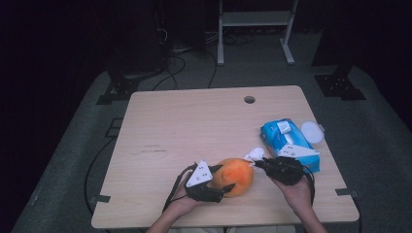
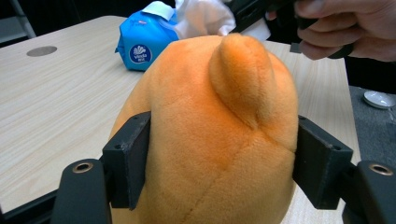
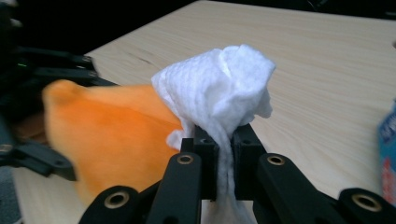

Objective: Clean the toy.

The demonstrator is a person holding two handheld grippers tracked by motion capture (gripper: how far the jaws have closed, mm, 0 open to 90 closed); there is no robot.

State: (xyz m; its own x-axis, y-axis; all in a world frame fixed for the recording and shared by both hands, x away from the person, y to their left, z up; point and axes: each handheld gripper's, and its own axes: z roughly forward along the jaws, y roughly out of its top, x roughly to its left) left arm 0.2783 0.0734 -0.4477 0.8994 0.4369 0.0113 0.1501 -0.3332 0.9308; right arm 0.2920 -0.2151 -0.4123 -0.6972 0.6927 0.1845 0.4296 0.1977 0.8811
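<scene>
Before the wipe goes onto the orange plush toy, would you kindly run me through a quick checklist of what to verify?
1. Left claw clamps the orange plush toy on both sides: ok.
2. Right claw pinches the white wipe: ok.
3. Wipe bunched above the pads, enough to rub with: ok.
4. Wipe touching the toy: cannot tell.
5. Blue wipe pack lies clear of the toy: ok.
</scene>
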